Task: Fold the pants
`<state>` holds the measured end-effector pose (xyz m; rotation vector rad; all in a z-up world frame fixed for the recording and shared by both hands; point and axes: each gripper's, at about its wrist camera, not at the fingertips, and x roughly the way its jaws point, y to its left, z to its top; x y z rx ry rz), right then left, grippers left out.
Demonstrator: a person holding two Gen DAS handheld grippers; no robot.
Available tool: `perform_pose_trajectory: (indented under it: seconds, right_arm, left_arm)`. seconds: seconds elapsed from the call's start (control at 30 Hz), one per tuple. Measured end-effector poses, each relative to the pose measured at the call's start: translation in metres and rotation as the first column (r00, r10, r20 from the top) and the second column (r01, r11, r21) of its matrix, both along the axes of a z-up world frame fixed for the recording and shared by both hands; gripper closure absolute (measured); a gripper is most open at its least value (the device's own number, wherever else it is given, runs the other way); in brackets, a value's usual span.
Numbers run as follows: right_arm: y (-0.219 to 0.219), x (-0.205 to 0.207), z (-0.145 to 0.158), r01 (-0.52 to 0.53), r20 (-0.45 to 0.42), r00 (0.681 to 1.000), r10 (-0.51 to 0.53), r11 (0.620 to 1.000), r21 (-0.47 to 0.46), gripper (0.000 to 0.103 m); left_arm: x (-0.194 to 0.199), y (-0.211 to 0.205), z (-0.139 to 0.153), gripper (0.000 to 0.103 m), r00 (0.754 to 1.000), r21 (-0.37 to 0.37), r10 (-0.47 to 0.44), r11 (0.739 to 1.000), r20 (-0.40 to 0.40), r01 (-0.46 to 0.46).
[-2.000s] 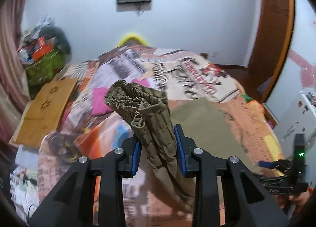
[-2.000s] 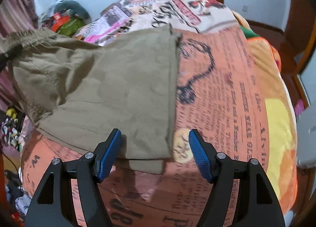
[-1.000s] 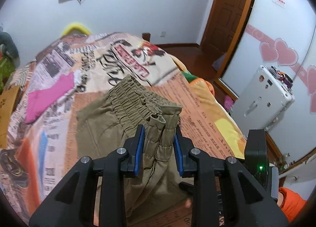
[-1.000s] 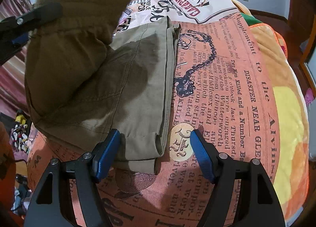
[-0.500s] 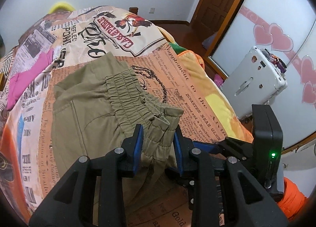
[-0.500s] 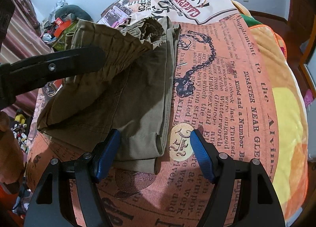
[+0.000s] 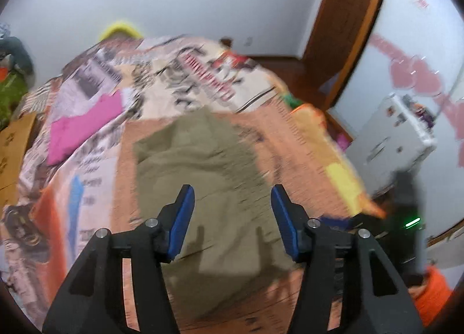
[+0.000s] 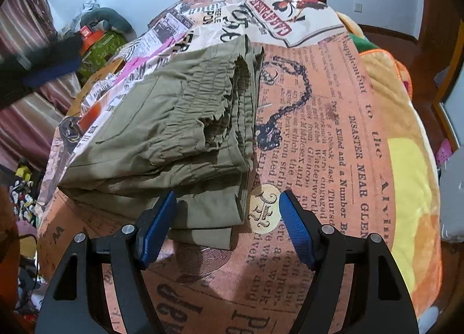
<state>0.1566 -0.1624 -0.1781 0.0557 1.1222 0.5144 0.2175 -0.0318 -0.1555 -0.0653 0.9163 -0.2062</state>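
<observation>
Right view alone shows pants [image 8: 174,131] waistband (left view blurred).

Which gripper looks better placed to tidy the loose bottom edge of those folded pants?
Probably the right gripper: it hangs open right over the near hem of the folded pants. The left gripper is above the pile, jaws opening with nothing between them, its view blurred.

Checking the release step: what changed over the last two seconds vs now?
The left gripper carried the elastic waistband across and laid it on the folded pants, then let go; its jaws are opening with nothing between them, and its view is blurred. The right gripper stayed open at the near edge of the pants. The bedspread and pink cloth did not move.
</observation>
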Motion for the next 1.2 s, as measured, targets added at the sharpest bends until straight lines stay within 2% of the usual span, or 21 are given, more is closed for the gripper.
perform_pose_trajectory:
  seconds: [0.23,0.33,0.53,0.63,0.73,0.83,0.93,1.03,1.2]
  right_arm:
    - [-0.004,-0.002,0.021,0.013,0.064,0.998,-0.012,1.0,-0.011,0.033]
    - [-0.002,0.001,0.034,0.01,0.098,0.995,-0.01,1.0,-0.005,0.033]
    - [0.015,0.018,0.041,-0.006,0.14,0.99,0.006,1.0,0.001,0.033]
    - [0.025,0.025,0.026,-0.015,0.115,0.993,0.016,1.0,-0.017,0.033]
    - [0.026,0.028,0.001,-0.012,0.063,0.998,0.013,1.0,-0.018,0.033]
    - [0.015,0.028,-0.012,0.024,0.026,0.999,-0.025,0.999,0.045,0.024]
    - [0.009,0.03,-0.013,0.029,0.002,1.0,-0.03,0.997,0.071,0.024]
    - [0.013,0.029,-0.009,0.016,0.018,1.0,-0.017,0.999,0.052,0.023]
    - [0.015,0.027,-0.005,0.01,0.036,0.999,-0.012,0.999,0.034,0.023]
  left_arm:
    - [-0.005,0.02,-0.063,0.048,0.986,0.067,0.014,0.998,-0.164,-0.003]
    - [-0.014,0.021,-0.075,0.045,0.985,0.07,0.01,0.998,-0.175,0.002]
    - [-0.023,0.019,-0.073,0.044,0.988,0.084,0.001,0.996,-0.153,0.011]
    - [-0.021,0.027,-0.067,0.043,0.988,0.063,0.002,0.998,-0.154,0.008]
    - [-0.015,0.04,-0.061,0.038,0.991,0.084,0.027,0.996,-0.134,-0.016]
    - [0.003,0.061,-0.057,0.038,0.991,0.121,0.076,0.991,-0.114,-0.062]
    - [0.025,0.078,-0.054,0.038,0.99,0.132,0.1,0.988,-0.102,-0.086]
    - [0.056,0.093,-0.056,0.038,0.987,0.149,0.127,0.982,-0.097,-0.112]
    - [0.111,0.108,-0.072,0.038,0.983,0.129,0.127,0.986,-0.129,-0.111]
